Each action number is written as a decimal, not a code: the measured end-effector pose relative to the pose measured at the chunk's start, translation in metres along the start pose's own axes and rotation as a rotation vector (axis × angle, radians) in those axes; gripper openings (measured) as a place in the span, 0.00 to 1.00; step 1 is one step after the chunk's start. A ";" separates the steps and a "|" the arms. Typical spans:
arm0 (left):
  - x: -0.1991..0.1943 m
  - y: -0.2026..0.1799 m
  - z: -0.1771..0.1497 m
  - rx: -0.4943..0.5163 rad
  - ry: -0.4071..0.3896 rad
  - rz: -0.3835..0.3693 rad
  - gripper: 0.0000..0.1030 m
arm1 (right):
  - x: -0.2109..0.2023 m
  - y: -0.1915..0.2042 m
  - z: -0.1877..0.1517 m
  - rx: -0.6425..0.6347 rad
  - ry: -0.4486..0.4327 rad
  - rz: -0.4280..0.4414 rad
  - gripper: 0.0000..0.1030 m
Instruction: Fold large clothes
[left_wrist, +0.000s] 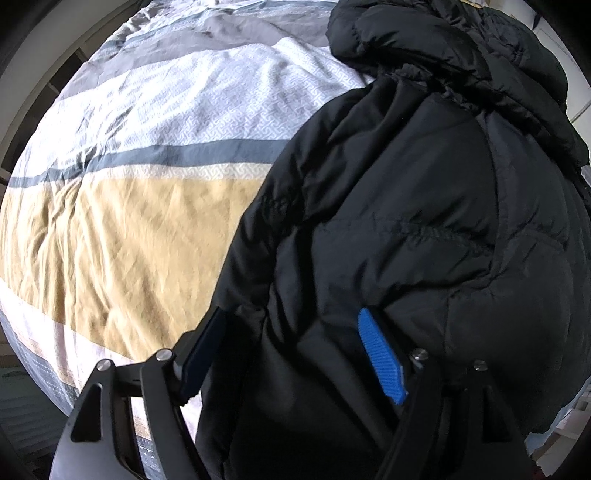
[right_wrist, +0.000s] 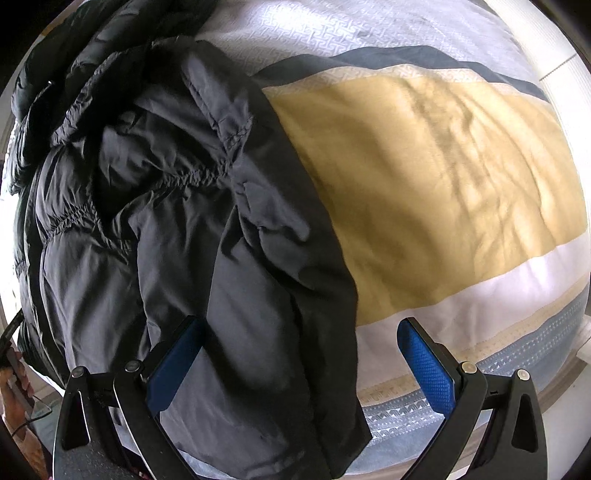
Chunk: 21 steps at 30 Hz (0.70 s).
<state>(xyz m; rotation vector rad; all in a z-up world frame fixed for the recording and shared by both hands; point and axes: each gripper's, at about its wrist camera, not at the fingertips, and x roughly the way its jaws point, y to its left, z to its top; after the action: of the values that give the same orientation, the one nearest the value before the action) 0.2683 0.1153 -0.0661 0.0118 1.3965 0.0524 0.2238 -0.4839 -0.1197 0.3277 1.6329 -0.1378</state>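
A black puffer jacket (left_wrist: 406, 206) lies bunched on a striped bed cover (left_wrist: 129, 229). In the left wrist view my left gripper (left_wrist: 291, 350) is open, with jacket fabric lying between its blue-padded fingers (left_wrist: 380, 354). In the right wrist view the jacket (right_wrist: 166, 192) fills the left half, and a sleeve or flap hangs down between the fingers. My right gripper (right_wrist: 303, 365) is open around that fabric, with its blue pads (right_wrist: 424, 365) well apart.
The bed cover (right_wrist: 424, 184) has yellow, white, grey and blue bands and shows bare beside the jacket. The bed's near edge (right_wrist: 480, 406) runs close to the right gripper. A dark frame or wall (left_wrist: 33, 74) stands beyond the bed's far left.
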 end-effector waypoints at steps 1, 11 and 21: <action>0.002 0.003 -0.001 -0.007 0.003 -0.006 0.72 | 0.002 0.001 0.001 -0.001 0.002 0.003 0.99; 0.020 0.054 -0.011 -0.108 0.072 -0.137 0.76 | 0.019 0.003 0.013 -0.002 0.007 0.019 0.99; 0.026 0.073 -0.041 -0.169 0.152 -0.401 0.76 | 0.050 -0.009 0.004 0.045 0.088 0.182 0.99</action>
<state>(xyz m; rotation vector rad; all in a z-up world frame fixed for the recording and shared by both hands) 0.2303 0.1882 -0.0960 -0.4193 1.5193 -0.1662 0.2219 -0.4875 -0.1701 0.5206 1.6795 -0.0226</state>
